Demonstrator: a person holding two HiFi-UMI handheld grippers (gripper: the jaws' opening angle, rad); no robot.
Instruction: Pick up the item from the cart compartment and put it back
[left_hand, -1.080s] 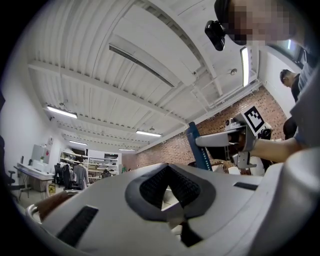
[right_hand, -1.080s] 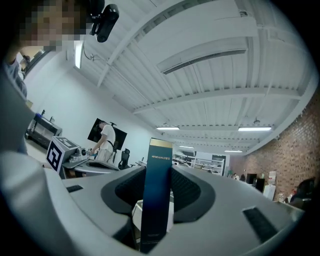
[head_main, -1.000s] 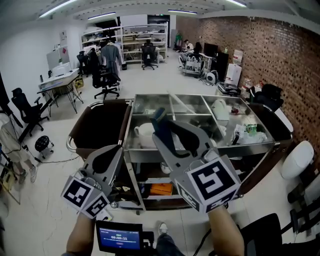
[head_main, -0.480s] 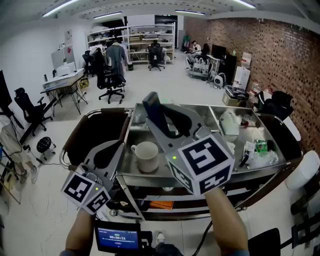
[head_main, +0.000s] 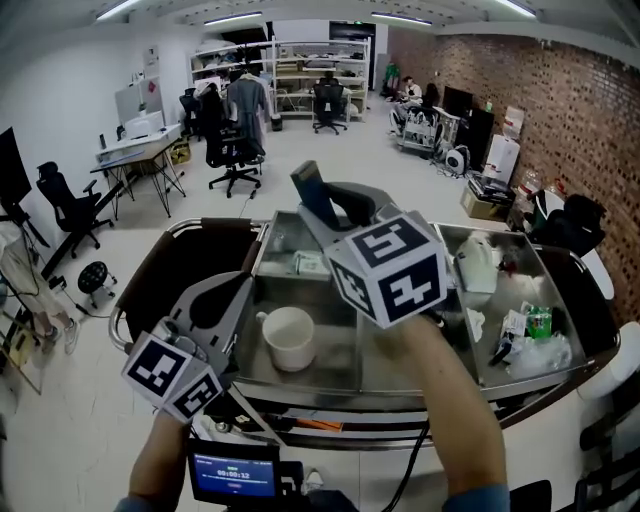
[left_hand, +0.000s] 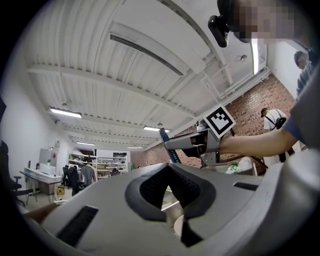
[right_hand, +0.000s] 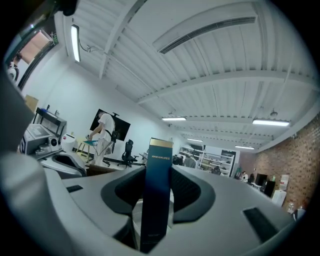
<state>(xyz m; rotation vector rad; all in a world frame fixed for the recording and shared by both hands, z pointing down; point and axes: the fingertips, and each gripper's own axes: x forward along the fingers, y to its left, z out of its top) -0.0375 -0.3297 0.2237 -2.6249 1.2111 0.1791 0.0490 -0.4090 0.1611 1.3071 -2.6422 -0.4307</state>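
Your right gripper (head_main: 322, 203) is clamped on the dark blue box (head_main: 307, 186). The box's long axis is upright, its top leaning toward the upper left, above the steel cart (head_main: 300, 385) at frame centre. Your left gripper (head_main: 243, 284) has its jaws together, empty. A white cup (head_main: 290, 338) stands in the compartment below. A brick wall (head_main: 560, 90) runs along the right.

light: bright, even — ceiling tubes (head_main: 235, 17) | shadows: faint | edges: fisheye bend, dark corners | focus: nearest surfaces soft

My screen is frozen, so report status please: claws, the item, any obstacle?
Left claw shut, empty. Right claw shut on dark blue box, held upright over cart. White cup stands in a near compartment.
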